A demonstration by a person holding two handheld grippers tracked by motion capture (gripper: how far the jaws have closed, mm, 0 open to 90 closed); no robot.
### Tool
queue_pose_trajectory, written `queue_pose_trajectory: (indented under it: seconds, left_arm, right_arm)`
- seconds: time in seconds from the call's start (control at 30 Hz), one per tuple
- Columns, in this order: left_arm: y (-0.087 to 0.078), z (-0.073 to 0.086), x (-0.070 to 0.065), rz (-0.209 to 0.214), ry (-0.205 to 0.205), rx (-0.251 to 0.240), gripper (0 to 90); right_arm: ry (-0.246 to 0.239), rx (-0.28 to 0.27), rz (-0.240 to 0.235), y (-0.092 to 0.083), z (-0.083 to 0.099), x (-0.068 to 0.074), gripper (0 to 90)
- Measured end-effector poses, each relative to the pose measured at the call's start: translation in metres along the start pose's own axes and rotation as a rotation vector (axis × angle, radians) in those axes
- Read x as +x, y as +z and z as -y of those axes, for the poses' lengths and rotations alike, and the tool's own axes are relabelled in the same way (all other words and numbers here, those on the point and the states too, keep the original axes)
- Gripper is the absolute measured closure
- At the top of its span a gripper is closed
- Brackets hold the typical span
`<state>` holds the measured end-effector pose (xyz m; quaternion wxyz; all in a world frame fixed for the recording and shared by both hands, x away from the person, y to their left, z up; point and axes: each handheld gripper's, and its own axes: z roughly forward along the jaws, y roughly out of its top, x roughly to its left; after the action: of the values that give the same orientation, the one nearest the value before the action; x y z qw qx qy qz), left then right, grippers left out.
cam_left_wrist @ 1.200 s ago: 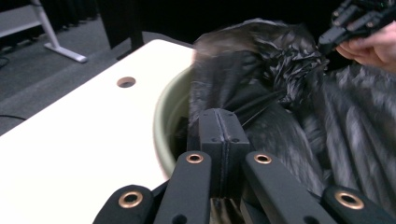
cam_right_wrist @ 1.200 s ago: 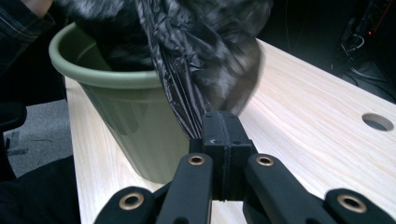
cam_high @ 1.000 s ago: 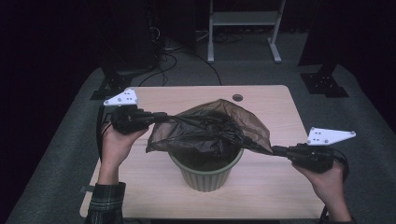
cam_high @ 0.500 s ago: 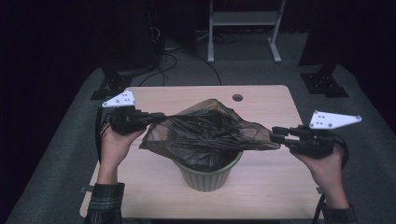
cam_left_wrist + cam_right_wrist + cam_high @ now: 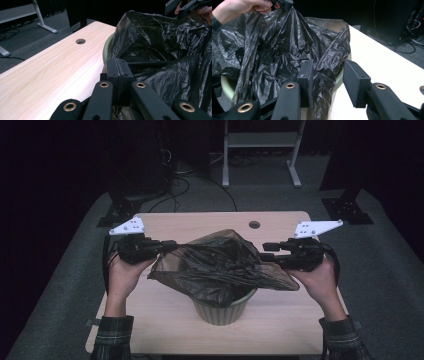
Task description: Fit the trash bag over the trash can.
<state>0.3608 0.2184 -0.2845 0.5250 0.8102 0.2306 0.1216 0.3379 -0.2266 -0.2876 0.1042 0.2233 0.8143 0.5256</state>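
no readable text, label, brand or number anywhere here; nothing printed shows on any surface.

The right gripper (image 5: 266, 252) has let go of the bag (image 5: 225, 267), jaws now apart, and risen inward; the bag's right edge has slumped onto the bin (image 5: 222, 309).

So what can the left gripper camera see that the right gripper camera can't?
Left gripper view: the round hole in the wooden table, and the left gripper with its jaws pressed together on the black bag. Right gripper view: the right gripper with its jaws apart, plus cables on the floor. Both: the bag and the green bin.
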Motion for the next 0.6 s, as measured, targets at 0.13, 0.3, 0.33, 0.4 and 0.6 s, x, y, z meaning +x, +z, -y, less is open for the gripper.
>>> queue_pose_trajectory:
  seconds: [0.13,0.3,0.33,0.4,0.6]
  left_arm:
    - [0.001,0.000,0.000,0.000,0.000,0.000,89.9]
    - [0.003,0.000,-0.001,0.006,0.000,0.000,89.9]
    - [0.003,0.000,-0.001,0.006,0.000,0.000,89.9]
    - [0.004,0.000,-0.002,0.005,-0.002,0.000,89.9]
    - [0.007,0.000,0.007,-0.026,0.001,0.003,89.9]
  right_arm:
    - [0.019,-0.019,-0.001,-0.001,0.000,0.002,58.2]
    - [0.004,-0.016,0.003,-0.002,-0.001,0.007,52.0]
    - [0.007,-0.010,0.005,-0.001,0.000,0.007,55.8]
    - [-0.010,0.007,0.036,0.002,0.003,0.006,72.4]
    - [0.000,-0.005,0.095,0.005,0.007,-0.008,90.0]
